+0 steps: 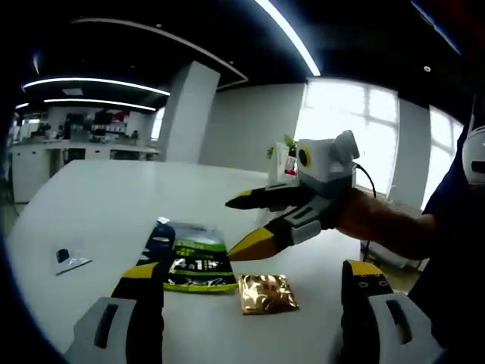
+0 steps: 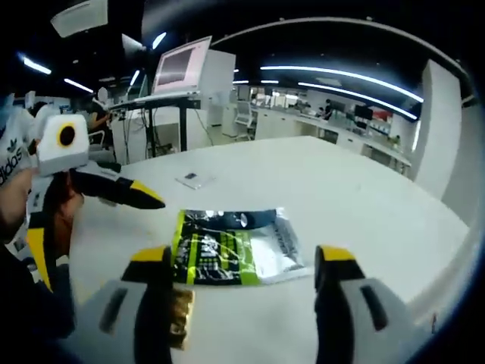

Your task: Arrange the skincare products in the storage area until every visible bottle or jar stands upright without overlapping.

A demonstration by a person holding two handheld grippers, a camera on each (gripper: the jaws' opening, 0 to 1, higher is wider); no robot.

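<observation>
Both claws spread wide and empty above flat sachets on a white tabletop.

In the left gripper view, the left claw [image 1: 254,284] stands released, its yellow-tipped jaws wide apart and touching nothing; between them lie a green-and-black packet [image 1: 193,262] and, just beside it, a small gold sachet [image 1: 267,293], both flat on the tabletop [image 1: 98,201]. The right claw [image 1: 246,224] reaches in from the right, held by a hand, jaws parted and empty above the packet. In the right gripper view the same packet [image 2: 231,246] lies between the released right claw's [image 2: 242,265] jaws. A small clear sachet [image 1: 70,259] lies well apart.
</observation>
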